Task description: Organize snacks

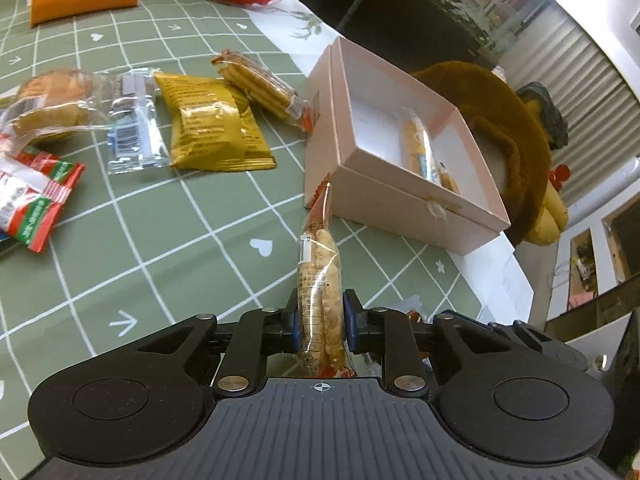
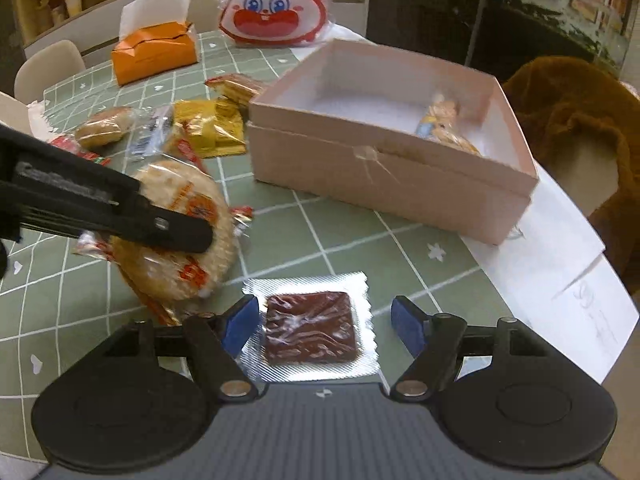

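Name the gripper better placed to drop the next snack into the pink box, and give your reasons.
Left. The left gripper already has its jaws shut on the rice cracker packet, pointing toward the pink box. The right gripper stands open around the brown square snack, which lies ungrasped on the table.

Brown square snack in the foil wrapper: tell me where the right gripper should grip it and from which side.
Come from above. The brown snack lies flat on the table, between the open right gripper fingers. Probably pinch the thick slab's left and right edges, not the thin foil margin, which would likely crumple.
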Action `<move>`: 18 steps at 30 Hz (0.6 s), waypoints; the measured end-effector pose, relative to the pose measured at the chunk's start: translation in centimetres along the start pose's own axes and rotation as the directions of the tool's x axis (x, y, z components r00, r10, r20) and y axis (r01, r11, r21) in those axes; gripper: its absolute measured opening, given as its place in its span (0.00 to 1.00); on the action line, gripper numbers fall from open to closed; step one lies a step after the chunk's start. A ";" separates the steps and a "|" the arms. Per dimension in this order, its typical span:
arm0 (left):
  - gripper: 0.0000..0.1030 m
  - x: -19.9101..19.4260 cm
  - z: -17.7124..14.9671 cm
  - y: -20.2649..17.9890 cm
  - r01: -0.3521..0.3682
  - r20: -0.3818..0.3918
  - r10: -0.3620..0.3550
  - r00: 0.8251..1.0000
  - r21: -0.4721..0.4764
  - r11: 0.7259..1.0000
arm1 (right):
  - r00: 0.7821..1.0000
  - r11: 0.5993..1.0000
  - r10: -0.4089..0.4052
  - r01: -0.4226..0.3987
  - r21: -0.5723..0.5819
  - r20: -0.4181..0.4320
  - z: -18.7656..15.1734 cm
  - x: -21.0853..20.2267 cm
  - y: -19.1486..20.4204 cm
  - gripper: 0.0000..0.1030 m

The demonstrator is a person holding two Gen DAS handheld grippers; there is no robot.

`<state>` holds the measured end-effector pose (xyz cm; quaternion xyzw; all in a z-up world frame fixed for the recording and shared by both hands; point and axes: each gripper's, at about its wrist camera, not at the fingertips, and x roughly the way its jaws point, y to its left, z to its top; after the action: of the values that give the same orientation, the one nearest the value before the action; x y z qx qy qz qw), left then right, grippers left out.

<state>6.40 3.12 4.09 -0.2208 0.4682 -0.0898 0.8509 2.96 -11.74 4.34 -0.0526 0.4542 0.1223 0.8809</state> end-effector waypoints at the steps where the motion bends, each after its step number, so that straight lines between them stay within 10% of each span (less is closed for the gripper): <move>1: 0.23 -0.2 -0.1 0.1 -0.006 0.005 0.006 1.000 -0.003 1.000 | 1.000 1.000 0.004 -0.004 0.012 -0.002 0.0 0.0 -0.2 0.75; 18: 0.23 -1.8 -0.7 1.8 -0.053 0.007 0.053 0.999 -0.043 0.998 | 1.000 1.000 0.008 -0.008 0.004 0.024 0.5 1.0 1.1 0.84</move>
<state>4.74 5.17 4.33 -0.2268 0.4724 -0.0562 0.8498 3.61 -10.42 3.82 -0.0475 0.4439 0.1253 0.8860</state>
